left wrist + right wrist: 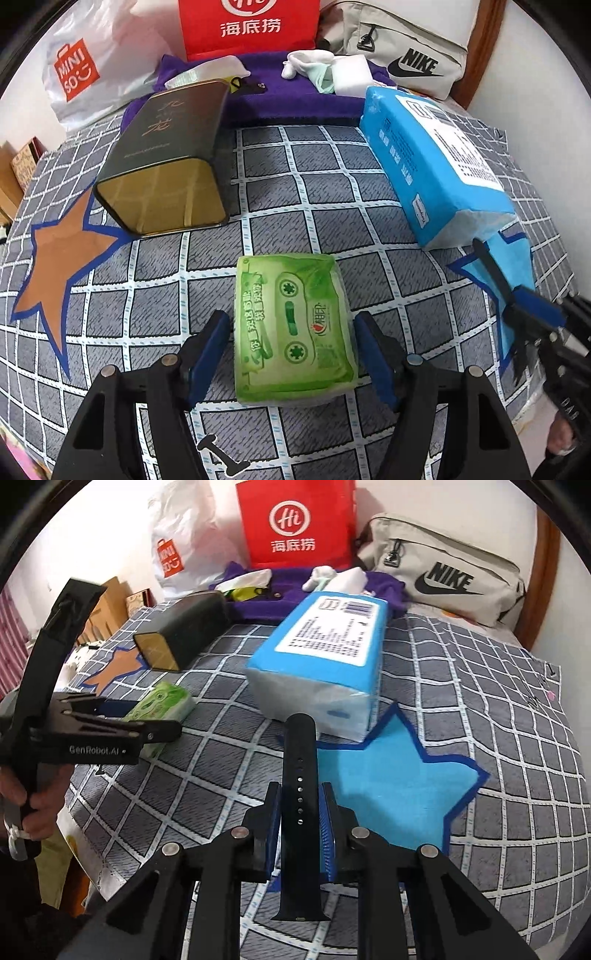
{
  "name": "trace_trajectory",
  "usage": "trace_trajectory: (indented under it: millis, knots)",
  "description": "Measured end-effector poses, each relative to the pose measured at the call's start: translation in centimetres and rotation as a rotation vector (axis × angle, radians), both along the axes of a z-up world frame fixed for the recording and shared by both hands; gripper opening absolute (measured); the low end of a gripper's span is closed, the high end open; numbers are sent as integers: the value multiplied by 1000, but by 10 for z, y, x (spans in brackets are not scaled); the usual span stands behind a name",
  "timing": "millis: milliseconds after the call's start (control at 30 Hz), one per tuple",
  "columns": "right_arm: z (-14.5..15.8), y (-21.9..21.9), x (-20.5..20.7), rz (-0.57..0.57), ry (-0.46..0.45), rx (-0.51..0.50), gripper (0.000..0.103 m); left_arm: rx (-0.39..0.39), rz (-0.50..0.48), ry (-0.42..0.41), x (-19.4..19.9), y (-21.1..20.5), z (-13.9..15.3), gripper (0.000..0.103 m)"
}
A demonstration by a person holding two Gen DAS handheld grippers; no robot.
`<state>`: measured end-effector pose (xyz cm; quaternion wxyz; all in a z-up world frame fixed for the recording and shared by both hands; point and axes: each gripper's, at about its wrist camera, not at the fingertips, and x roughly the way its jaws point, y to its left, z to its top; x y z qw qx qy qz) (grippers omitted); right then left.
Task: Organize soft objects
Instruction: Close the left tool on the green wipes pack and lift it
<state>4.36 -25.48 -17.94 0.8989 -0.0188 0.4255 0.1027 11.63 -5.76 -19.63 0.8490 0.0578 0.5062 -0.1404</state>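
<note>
A green tissue pack (295,328) lies on the checked cloth between the open fingers of my left gripper (295,354); neither pad touches it. The pack also shows in the right wrist view (162,701), beside the left gripper (122,727). My right gripper (301,808) is shut on a black watch strap (299,775) and holds it above the blue star (399,775). In the left wrist view the right gripper (517,295) and the strap (491,266) sit at the right edge. A big blue tissue pack (325,653) lies behind the blue star; it also shows in the left wrist view (432,162).
A dark tin with a gold bottom (166,158) lies on its side near an orange star (59,258). At the back are a purple towel (295,99) with small cloths, a red bag (247,29), a white Miniso bag (81,66) and a grey Nike bag (443,579).
</note>
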Motion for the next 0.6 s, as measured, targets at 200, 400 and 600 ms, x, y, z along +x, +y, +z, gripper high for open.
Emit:
trace_trajectory:
  millis: [200,400,600]
  knots:
    - [5,0,-2,-4,-14,-2,20,-13,6,-15,-2,3,3,50]
    - [9,3,-5,5,-24,-2,20,-22,16,-18,-7,9,10,50]
    - [11,7,-5,12,-19,1,20,-37,11,-24,-13,11,21,50]
